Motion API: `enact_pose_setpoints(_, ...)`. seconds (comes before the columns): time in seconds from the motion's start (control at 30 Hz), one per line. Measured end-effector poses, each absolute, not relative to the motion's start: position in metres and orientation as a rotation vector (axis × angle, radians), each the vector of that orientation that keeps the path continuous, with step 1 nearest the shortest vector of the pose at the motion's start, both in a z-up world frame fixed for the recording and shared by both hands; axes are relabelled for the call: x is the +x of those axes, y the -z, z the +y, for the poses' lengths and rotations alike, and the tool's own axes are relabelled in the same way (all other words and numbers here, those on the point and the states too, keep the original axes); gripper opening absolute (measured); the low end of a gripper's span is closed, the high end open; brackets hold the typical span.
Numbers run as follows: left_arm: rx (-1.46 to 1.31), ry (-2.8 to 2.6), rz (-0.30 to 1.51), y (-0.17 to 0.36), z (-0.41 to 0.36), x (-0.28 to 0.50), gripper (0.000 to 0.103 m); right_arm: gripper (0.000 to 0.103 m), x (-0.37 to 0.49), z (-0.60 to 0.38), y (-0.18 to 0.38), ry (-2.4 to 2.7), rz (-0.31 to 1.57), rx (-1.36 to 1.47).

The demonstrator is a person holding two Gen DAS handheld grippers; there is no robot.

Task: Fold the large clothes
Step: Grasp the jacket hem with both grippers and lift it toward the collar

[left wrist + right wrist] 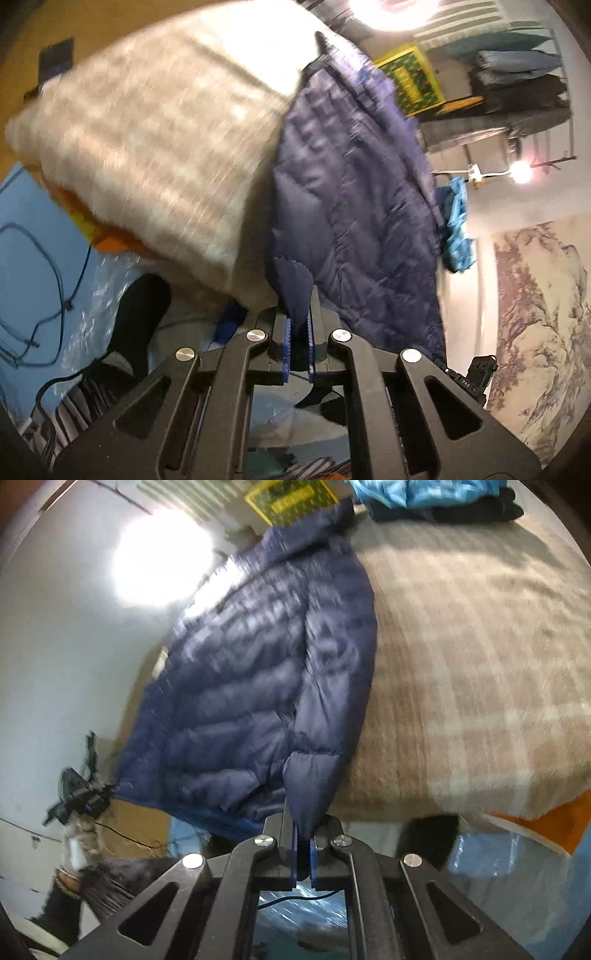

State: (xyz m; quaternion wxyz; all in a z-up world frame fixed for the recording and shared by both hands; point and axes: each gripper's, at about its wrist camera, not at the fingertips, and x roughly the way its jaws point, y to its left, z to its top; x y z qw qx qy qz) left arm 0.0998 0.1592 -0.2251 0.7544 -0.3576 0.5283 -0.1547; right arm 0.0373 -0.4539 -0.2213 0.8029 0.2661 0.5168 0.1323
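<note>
A navy quilted puffer jacket lies along the edge of a bed covered by a beige checked blanket. In the right wrist view my right gripper is shut on the jacket's sleeve cuff, lifted off the blanket. In the left wrist view the same jacket hangs past the blanket, and my left gripper is shut on a navy corner of its hem. The left gripper also shows far left in the right wrist view, at the jacket's other bottom corner.
Folded light-blue and dark clothes sit at the bed's far end. A yellow-framed picture and stacked cushions stand by the wall. Blue floor mat with cables and clear plastic wrap lie below; a painted wall hanging is at right.
</note>
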Motion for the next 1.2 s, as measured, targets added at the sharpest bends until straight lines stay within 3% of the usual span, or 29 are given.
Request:
enact_pose_setpoints(0.23, -0.751, 0.413, 0.997, 0.152, 0.152, 0.128, 0.004, 0.001, 0.064, -0.466, 0.154, -0.313, 0.942, 0.553)
enact_pose_setpoints(0.63, -0.609, 0.45, 0.826, 0.074, 0.109, 0.256, 0.004, 0.001, 0.169, -0.453, 0.079, -0.232, 0.794, 0.449)
enact_pose_setpoints(0.93, -0.5, 0.381, 0.759, 0.063, 0.08, 0.363, 0.004, 0.001, 0.292, -0.461, 0.066, -0.129, 0.775, 0.362)
enact_pose_setpoints(1.2, -0.557, 0.308, 0.784, 0.102, 0.072, 0.47, 0.004, 0.001, 0.415, -0.466, 0.089, -0.049, 0.789, 0.31)
